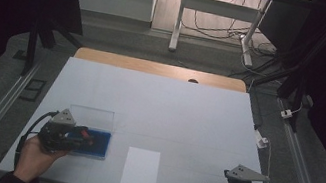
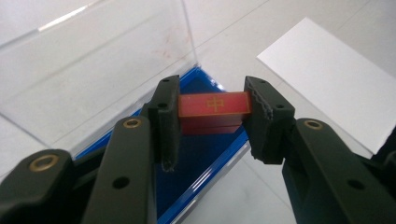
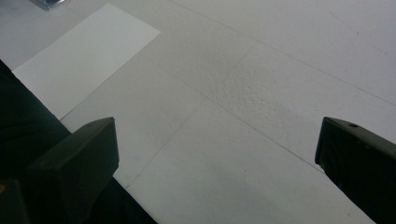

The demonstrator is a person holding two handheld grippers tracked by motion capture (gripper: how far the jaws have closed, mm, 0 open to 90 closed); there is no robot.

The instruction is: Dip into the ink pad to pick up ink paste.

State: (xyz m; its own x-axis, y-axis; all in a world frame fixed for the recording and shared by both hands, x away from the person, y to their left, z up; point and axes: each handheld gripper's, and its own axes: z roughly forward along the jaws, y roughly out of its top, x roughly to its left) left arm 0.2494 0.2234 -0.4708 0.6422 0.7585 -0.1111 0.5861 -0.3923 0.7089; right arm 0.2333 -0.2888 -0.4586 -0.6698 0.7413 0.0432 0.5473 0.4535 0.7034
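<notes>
A red block [image 2: 214, 111] (gold mark on its top face) sits clamped between the left tool's [image 2: 212, 122] pads, held over the blue tray [image 2: 201, 163] with its clear upright lid [image 2: 93, 70], near the surface's [image 1: 173, 108] front left corner. A white sheet [image 1: 140, 171] lies at the front edge. The right tool [image 3: 217, 158] rests near the front right corner, jaws wide apart, gripping nothing.

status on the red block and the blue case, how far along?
Done: the clear lid stands open, and the left gripper is shut on the red block, fingers pressing both ends. In hand: the block is held over the blue tray; whether it has lifted clear is unclear. Left: nothing lies on the white sheet yet. The right gripper is open over the table.
</notes>
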